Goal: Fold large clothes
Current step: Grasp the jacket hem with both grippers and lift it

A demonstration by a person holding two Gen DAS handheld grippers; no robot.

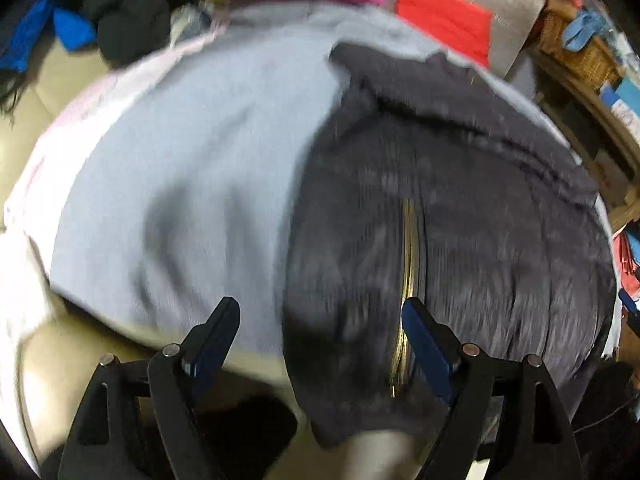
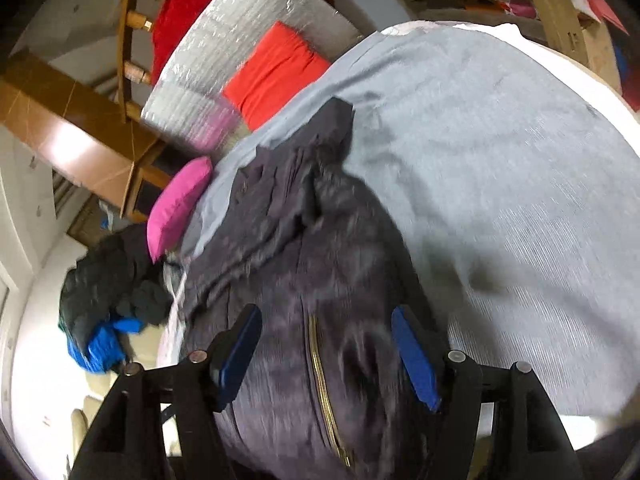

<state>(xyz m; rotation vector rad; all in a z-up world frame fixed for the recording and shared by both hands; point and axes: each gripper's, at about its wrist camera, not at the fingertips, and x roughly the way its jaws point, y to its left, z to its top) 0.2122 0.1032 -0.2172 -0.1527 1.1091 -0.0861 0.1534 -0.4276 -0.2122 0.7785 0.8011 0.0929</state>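
Note:
A dark grey corduroy jacket with a brass zipper lies spread on a light blue-grey sheet. My left gripper is open just above the jacket's near hem, its fingers either side of the hem edge and zipper. In the right wrist view the same jacket runs away from me, zipper down the middle, collar end bunched at the far side. My right gripper is open over the jacket, empty. The sheet shows to the right.
A pink cushion, an orange-red folded cloth on a silver mat, and a dark and blue clothes heap lie beyond the sheet. Wooden chair and wicker basket stand at the far side.

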